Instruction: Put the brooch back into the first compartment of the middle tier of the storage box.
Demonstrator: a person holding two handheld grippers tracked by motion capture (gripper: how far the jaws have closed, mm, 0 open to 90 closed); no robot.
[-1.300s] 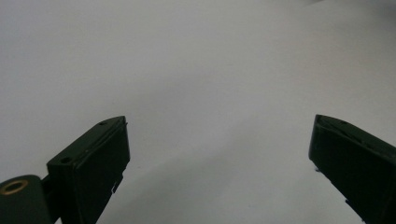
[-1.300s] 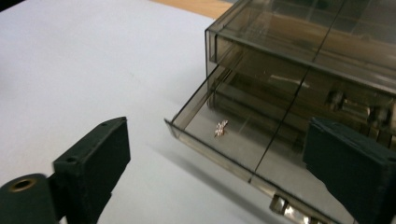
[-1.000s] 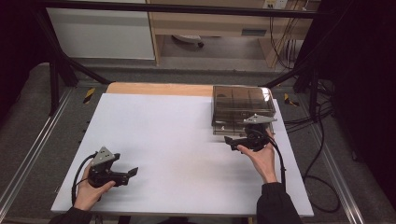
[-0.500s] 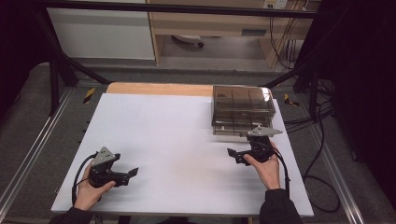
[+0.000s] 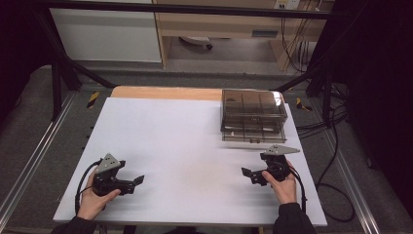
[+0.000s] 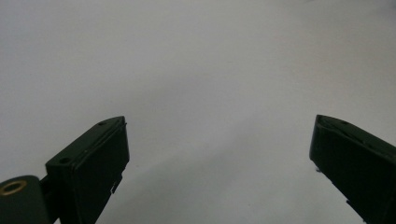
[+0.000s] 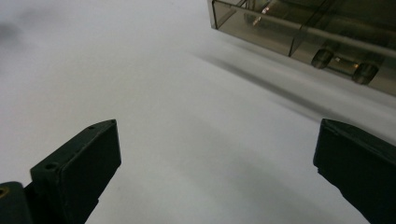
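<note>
A smoky clear plastic drawer box stands at the back right of the white table. In the right gripper view the box runs along the top right, with two round knobs on its front. My right gripper rests near the front right of the table, below the box and apart from it, open with nothing between its jaws. My left gripper sits at the front left, held by a hand, open over bare white surface.
A wooden strip edges the table's far side. Metal frame rails run down both sides, and cables trail off the right. A cabinet and shelving stand beyond the table.
My right gripper has drawn back from the front of the drawer box toward the table's near edge. The left gripper has stayed where it was.
</note>
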